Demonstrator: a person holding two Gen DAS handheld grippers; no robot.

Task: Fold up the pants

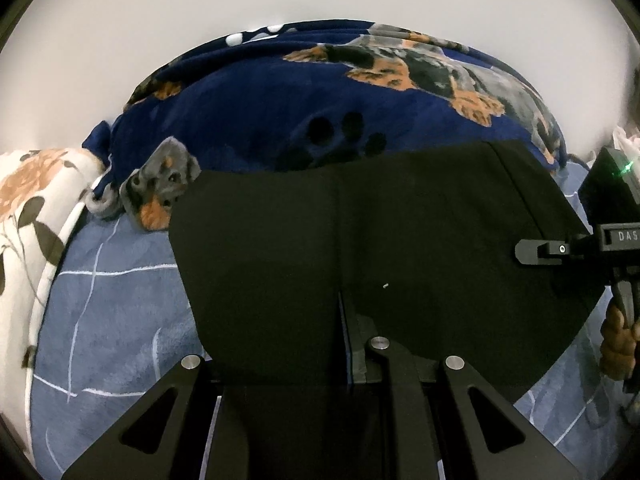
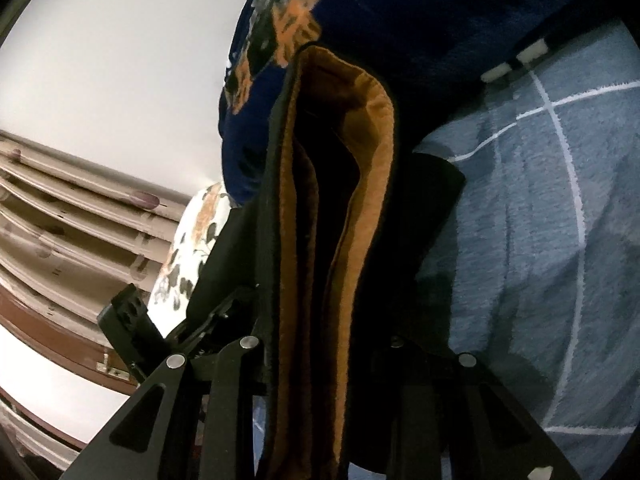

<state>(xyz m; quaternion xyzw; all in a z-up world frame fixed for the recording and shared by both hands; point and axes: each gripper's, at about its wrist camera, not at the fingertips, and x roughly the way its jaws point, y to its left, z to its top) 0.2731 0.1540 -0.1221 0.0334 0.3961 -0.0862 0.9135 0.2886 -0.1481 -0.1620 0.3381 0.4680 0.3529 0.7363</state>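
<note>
Evidently both grippers carry the black pants (image 1: 360,240) in the air above the blue checked bedsheet (image 1: 112,304), the cloth hanging as a broad panel with a centre seam; the left gripper (image 1: 344,360) is narrowed onto the near edge of the fabric, and the right gripper (image 2: 320,360) pinches stacked layers whose orange lining (image 2: 304,264) shows edge-on. To do the fold well, I judge, both grips should hold level so the edges stay matched; lower the panel onto the bare sheet near the dog-print blanket (image 1: 280,92), not onto it; let the far edge land first, then draw the held edge toward the near side, releasing only once the layers lie flat and square.
</note>
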